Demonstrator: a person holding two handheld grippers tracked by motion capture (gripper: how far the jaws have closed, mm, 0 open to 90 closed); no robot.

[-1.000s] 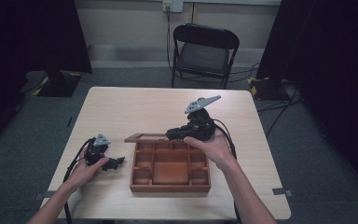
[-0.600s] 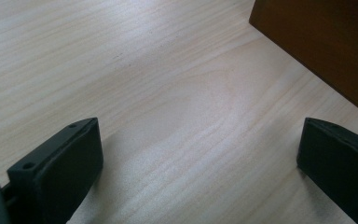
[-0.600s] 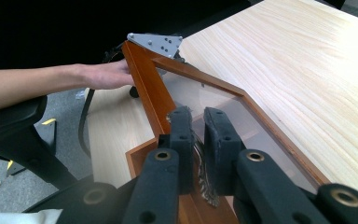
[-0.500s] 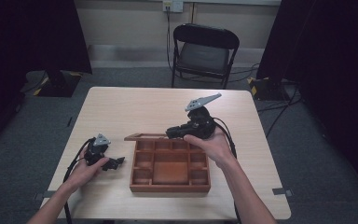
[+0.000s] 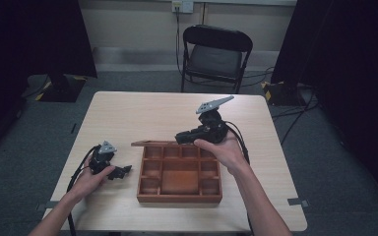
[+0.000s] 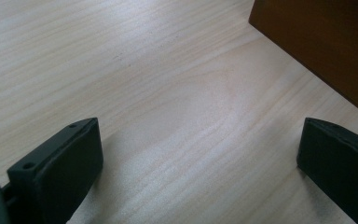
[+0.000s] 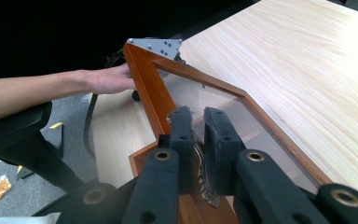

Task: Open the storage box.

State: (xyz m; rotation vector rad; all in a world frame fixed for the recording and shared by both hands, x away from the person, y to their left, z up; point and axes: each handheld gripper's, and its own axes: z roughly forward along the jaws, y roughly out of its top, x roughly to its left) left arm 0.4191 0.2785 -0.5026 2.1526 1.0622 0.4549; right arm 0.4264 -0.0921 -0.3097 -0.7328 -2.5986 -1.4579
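A wooden compartment box sits on the pale table, and its side wall shows at the top right of the left gripper view. Its lid, a wood frame around a clear pane, is tilted up over the box's far edge. My right gripper is shut on the lid's near frame edge. To the left of the box my left gripper rests on the table, open, with bare wood between its jaws.
A black folding chair stands behind the table's far edge. Cables trail from both grippers, off the left and right of the box. The person's left hand and the left gripper's grey plate lie beyond the lid.
My right gripper has edged slightly up and right with the lid held in it. The left gripper has stayed in place.
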